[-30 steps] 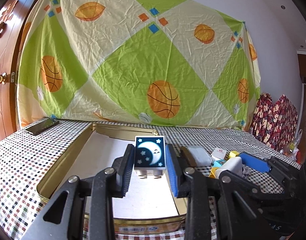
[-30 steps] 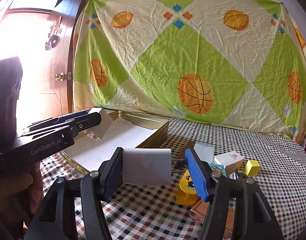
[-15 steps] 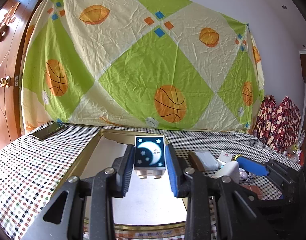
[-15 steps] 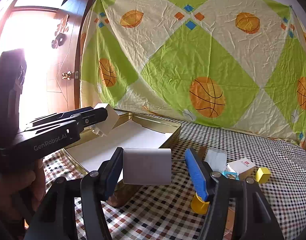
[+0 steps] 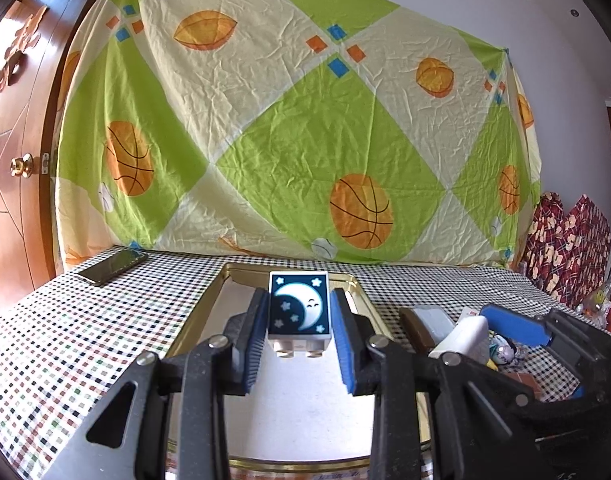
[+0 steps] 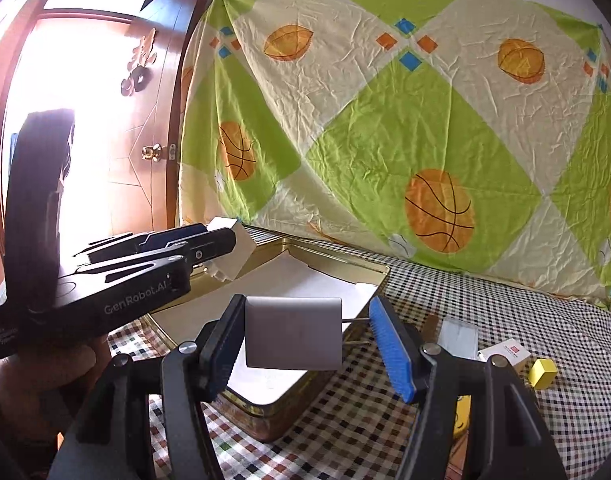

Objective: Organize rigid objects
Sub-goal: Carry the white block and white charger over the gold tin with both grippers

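Basketball-print sheet (image 5: 289,128) is hanging behind the checkered tablecloth (image 5: 65,340). Phone (image 5: 111,266) is lying on the tablecloth's far left corner; wooden door (image 6: 141,140) is standing left of the sheet.

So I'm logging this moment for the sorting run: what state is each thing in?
Left gripper: shut on the moon block.
Moon block: held upright above the tin.
Right gripper: holds the charger, prongs toward its right finger.
Charger: lifted, over the tin's edge.
Tin: open, paper-lined, nothing resting in it.
Phone: flat on the cloth, screen dark.
Yellow cube: on the cloth, untouched.
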{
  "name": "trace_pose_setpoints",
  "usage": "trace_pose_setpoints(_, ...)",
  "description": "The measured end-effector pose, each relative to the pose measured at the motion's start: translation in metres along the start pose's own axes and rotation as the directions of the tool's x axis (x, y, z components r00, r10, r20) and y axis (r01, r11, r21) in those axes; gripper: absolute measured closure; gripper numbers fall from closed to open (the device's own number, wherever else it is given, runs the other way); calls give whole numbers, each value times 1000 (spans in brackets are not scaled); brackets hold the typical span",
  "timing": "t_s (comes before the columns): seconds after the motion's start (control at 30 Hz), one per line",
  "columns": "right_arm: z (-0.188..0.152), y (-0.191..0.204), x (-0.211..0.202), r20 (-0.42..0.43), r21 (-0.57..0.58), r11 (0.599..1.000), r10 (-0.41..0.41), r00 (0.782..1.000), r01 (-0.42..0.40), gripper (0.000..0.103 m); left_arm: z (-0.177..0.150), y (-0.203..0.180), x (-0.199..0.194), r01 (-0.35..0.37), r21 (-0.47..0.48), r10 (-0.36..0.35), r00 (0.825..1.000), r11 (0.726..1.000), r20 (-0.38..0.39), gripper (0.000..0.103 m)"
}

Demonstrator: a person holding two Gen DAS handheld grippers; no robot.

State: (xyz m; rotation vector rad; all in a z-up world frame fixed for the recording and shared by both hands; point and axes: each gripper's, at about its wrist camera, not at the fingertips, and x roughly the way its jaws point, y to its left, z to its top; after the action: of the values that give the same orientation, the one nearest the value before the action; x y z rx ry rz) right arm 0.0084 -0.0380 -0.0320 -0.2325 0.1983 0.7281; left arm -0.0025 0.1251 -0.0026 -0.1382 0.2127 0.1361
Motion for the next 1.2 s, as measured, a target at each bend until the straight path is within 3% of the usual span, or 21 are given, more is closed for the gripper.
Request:
trace_pose_setpoints(0.43, 14, 11, 18, -4, -19, 999, 34, 999, -34, 38, 8, 10, 10, -20, 3, 20, 999, 1000, -33, 72)
trace_pose_setpoints(0.73, 40, -11, 72, -107, 53, 997, 59, 993, -53, 38, 31, 23, 44, -40, 36, 45, 989, 999, -140, 72)
trace_pose_setpoints(0.9, 47, -18, 112, -196, 76, 995, 74, 978, -60, 38, 41, 32, 72, -30, 40, 39, 969, 999, -243, 72)
trace_pose_setpoints(1.2, 41, -19, 166, -339, 77, 996, 74, 938, -50, 38, 41, 36, 118, -37, 98, 74, 908, 995, -413, 72)
